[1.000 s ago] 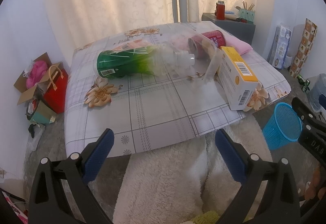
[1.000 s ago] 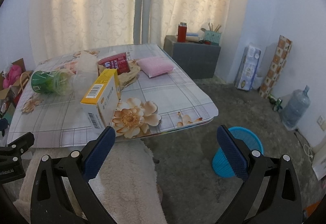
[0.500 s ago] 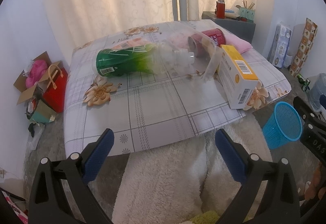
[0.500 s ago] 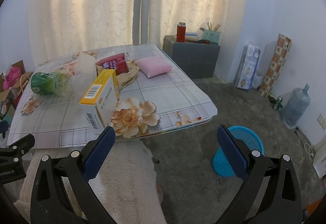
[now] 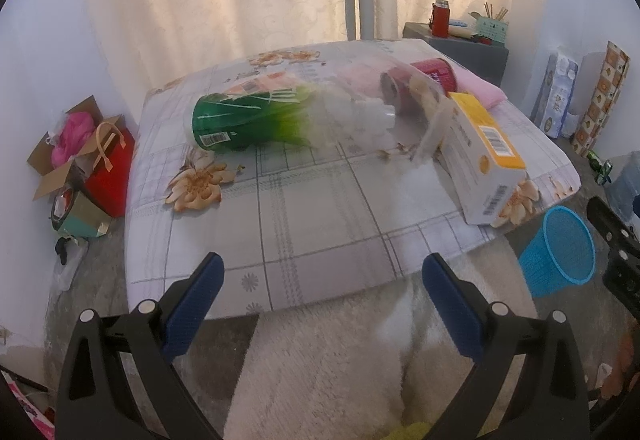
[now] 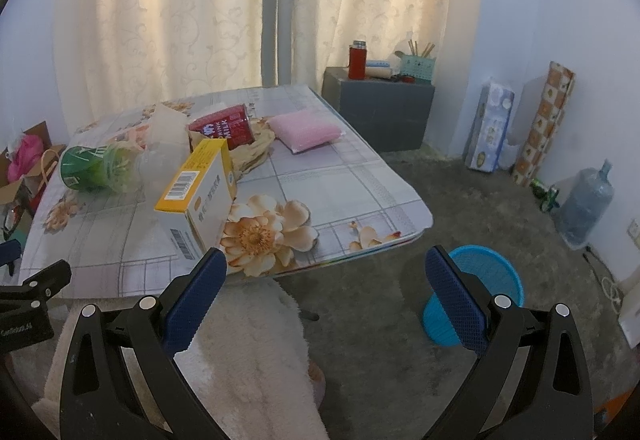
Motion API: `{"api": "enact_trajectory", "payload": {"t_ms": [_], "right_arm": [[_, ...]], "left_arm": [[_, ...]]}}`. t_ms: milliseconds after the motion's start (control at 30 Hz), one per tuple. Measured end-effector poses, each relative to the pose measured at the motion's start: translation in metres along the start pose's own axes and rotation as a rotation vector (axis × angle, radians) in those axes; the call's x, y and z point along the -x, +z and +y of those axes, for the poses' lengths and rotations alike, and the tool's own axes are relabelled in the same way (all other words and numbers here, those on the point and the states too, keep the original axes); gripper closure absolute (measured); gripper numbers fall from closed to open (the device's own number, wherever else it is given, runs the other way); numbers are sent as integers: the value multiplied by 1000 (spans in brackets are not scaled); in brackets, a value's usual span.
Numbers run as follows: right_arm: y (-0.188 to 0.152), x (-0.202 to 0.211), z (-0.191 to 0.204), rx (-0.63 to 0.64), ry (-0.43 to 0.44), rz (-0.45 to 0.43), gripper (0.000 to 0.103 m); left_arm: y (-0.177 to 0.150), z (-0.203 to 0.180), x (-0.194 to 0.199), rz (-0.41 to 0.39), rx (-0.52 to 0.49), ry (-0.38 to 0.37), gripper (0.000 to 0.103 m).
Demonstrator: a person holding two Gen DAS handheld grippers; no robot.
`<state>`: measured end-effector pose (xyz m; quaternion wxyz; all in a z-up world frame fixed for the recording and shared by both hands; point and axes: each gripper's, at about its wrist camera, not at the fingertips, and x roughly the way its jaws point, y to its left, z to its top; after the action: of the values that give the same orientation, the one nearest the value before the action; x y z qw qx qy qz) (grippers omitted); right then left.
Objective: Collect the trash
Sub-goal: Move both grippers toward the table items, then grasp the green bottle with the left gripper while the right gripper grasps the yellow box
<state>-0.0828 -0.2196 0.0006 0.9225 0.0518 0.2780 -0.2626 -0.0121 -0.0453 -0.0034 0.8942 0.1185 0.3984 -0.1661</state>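
Your left gripper (image 5: 320,294) and right gripper (image 6: 325,294) both sit low and level, jaws spread wide and holding nothing, with your fleece-covered legs beneath them.

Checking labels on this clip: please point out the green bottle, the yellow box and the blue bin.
green bottle (image 5: 240,119), left wrist view, on its green label.
yellow box (image 6: 200,175), right wrist view, on its yellow top face.
blue bin (image 5: 560,252), left wrist view, on its mesh wall.

Pale patterned curtains (image 6: 168,19) hang across the far wall; a grey cabinet (image 6: 380,111) at far right carries a red flask (image 6: 357,59) and a green holder of sticks (image 6: 418,63); a red gift bag (image 5: 110,167) sits on the floor at left, beside an open cardboard box (image 5: 60,159); a water jug (image 6: 586,207) stands by the right wall.
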Motion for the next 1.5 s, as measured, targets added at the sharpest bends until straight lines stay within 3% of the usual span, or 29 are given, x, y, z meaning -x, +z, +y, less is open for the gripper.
{"api": "enact_trajectory", "payload": {"t_ms": [300, 400, 533, 700, 800, 900, 1067, 1233, 1367, 1500], "right_arm": [[34, -28, 17, -22, 174, 58, 8], [51, -38, 23, -72, 286, 81, 8], [68, -55, 34, -120, 410, 132, 8], [80, -76, 47, -144, 500, 239, 8], [83, -88, 52, -142, 506, 287, 10], [84, -105, 54, -155, 535, 362, 17], [79, -117, 60, -115, 515, 432, 32], [65, -122, 50, -123, 508, 497, 55], [58, -122, 35, -172, 548, 518, 60], [61, -115, 22, -178, 532, 500, 65]], "left_arm": [[20, 31, -28, -3, 60, -13, 6], [30, 46, -31, -68, 74, -30, 6], [41, 73, -35, -174, 103, -150, 6], [65, 96, -42, -253, 94, -137, 6], [91, 105, -51, -350, -30, -158, 6], [114, 105, -61, -374, -189, -180, 6], [131, 82, -85, -308, -487, -244, 6], [119, 54, -97, -264, -725, -293, 6], [103, 36, -117, -197, -941, -275, 6], [95, 28, -127, -197, -1085, -238, 6]]}}
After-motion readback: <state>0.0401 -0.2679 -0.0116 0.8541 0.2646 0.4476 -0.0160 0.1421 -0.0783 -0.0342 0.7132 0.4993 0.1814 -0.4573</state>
